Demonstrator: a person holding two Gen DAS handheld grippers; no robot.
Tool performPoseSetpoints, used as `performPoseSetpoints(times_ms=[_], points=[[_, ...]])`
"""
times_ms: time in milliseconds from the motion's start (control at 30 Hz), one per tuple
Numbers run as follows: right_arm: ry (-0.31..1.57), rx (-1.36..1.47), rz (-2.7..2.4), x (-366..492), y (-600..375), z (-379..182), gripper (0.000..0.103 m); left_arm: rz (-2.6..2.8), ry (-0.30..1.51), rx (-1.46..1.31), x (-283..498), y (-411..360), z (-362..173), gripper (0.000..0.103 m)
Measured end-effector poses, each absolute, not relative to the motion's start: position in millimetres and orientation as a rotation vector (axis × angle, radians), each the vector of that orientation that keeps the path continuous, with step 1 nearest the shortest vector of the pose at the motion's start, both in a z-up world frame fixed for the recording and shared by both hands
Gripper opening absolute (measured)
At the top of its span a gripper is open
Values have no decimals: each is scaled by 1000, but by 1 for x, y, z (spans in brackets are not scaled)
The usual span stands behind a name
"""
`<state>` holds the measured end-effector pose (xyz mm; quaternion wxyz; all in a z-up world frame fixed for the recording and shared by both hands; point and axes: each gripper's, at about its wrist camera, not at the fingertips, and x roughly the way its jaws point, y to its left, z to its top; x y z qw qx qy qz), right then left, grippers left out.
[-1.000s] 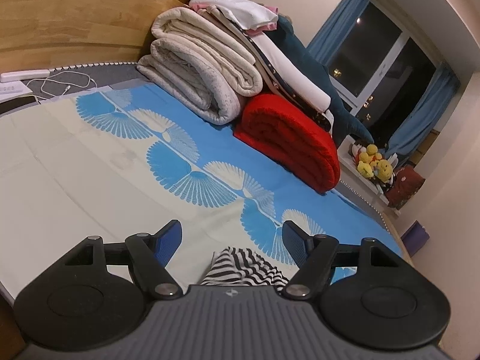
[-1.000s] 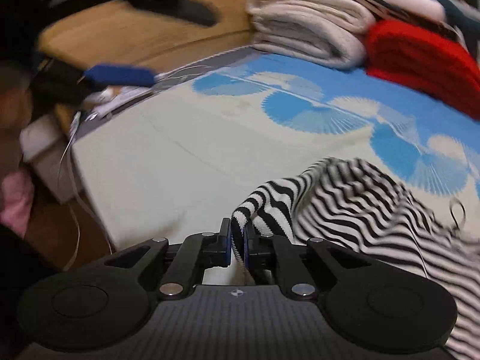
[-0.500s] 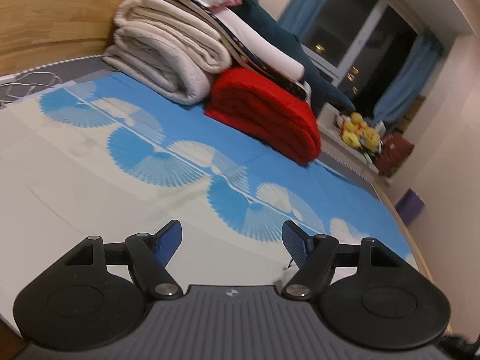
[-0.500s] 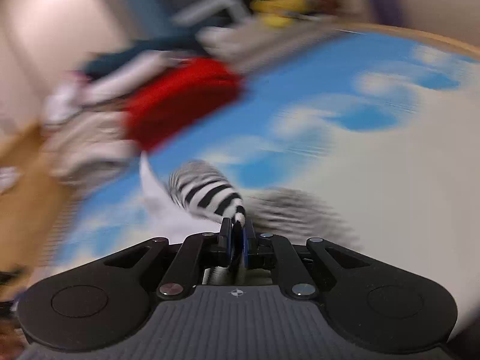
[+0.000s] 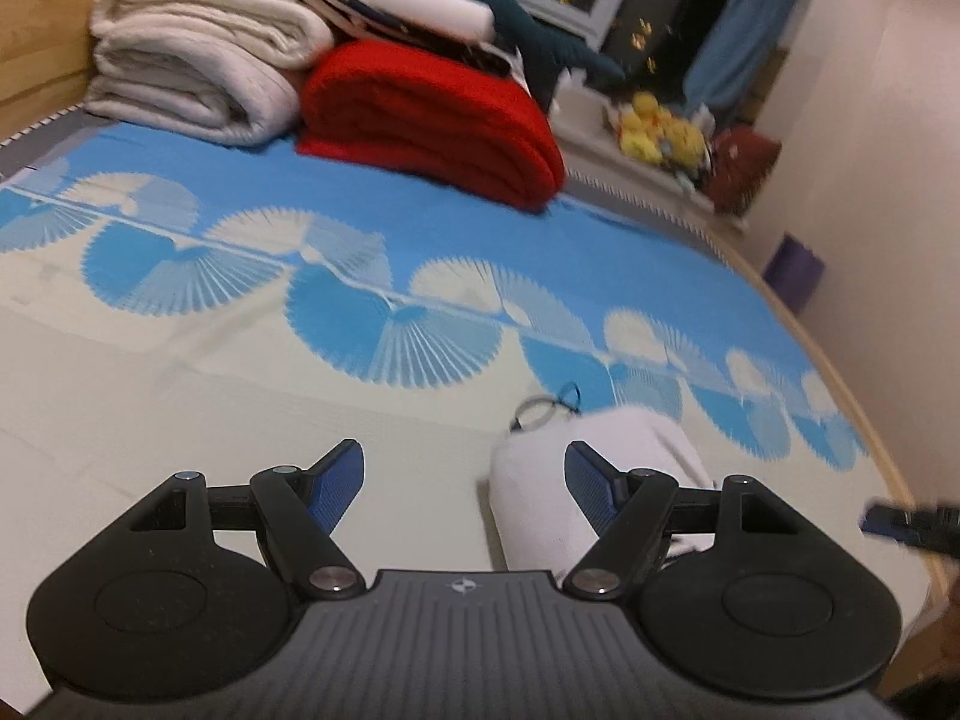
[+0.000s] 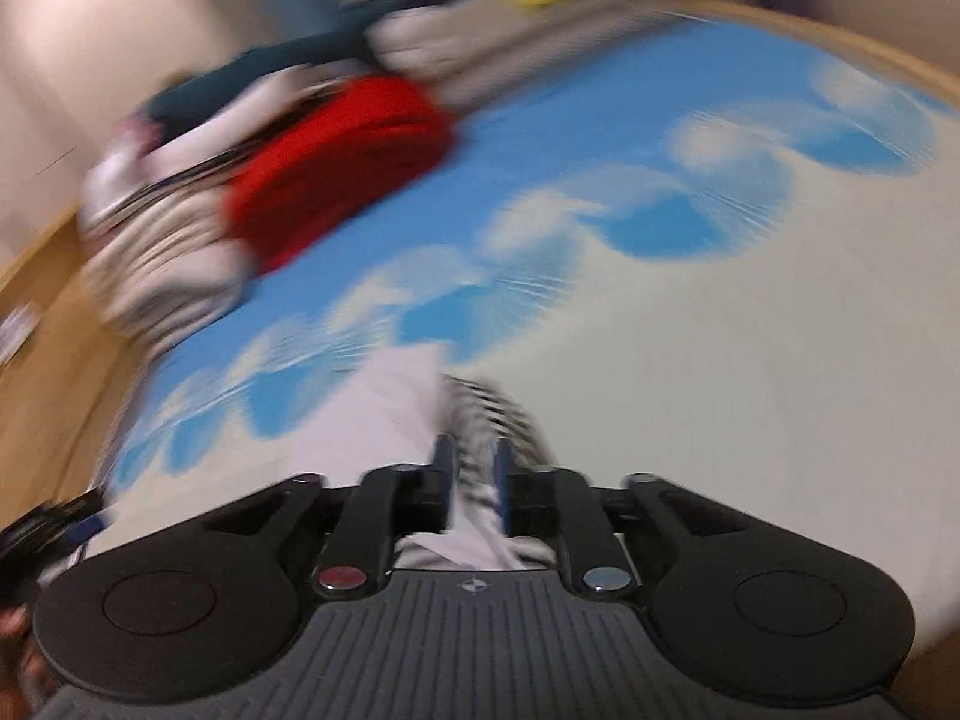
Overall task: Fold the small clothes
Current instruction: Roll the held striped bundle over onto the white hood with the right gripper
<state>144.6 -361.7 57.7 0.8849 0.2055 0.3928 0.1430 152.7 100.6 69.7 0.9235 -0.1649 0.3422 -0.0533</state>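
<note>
The small garment is black-and-white striped with a white inner side. In the left wrist view it lies as a folded white bundle on the bed, with a small ring and cord at its far end. My left gripper is open just above the sheet, its right finger over the bundle. In the blurred right wrist view the striped cloth sits between the fingers of my right gripper. The jaws stand slightly apart around the cloth.
The bed sheet is cream with blue fan patterns. A red folded blanket and cream folded blankets are stacked at the back. The bed's wooden edge runs on the right. Plush toys sit by the window.
My right gripper swung the striped cloth over, so the garment now shows its white side as a folded bundle. Its jaws have parted slightly. My left gripper panned right, staying open.
</note>
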Motion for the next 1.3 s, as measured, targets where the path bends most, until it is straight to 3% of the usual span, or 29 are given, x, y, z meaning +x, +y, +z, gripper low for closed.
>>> performPoseSetpoints(times_ms=[33,267,400,567,600,633,700,733,800,900,1033,1200,1300], points=[[844,412,344,156,-355,54,49,-120,726,-337,156,95,65,78],[1070,340,451,212,-317,-15,50,-218,893,-375,168,61,35,78],[1101,287,468,211,-304,-24,55,-323,956,-364,167,39,24,78],[1153,297,440,220,-305,-37,53,-509,1021,-210,153,-4,14,78],[1151,311,443,219,-308,-37,41,-531,1031,-170,149,-13,10,78],[1153,321,453,216,-311,-37,22,-544,1040,-124,146,-21,5,78],[1151,324,480,215,-313,-39,1,-540,1060,-54,144,-32,-5,78],[1133,332,487,211,-317,-34,1,-529,1068,-16,143,-36,-10,75],[1064,424,506,205,-332,-20,1,-507,1060,73,141,-40,-18,40],[916,628,559,193,-367,6,0,-585,1004,58,134,-28,-11,12],[837,717,622,166,-398,25,0,-707,897,70,112,-2,3,5],[1174,551,476,159,-394,-24,0,-762,1074,236,106,-3,-34,0],[1247,385,418,162,-374,-41,0,-812,1117,267,108,-12,-40,1]])
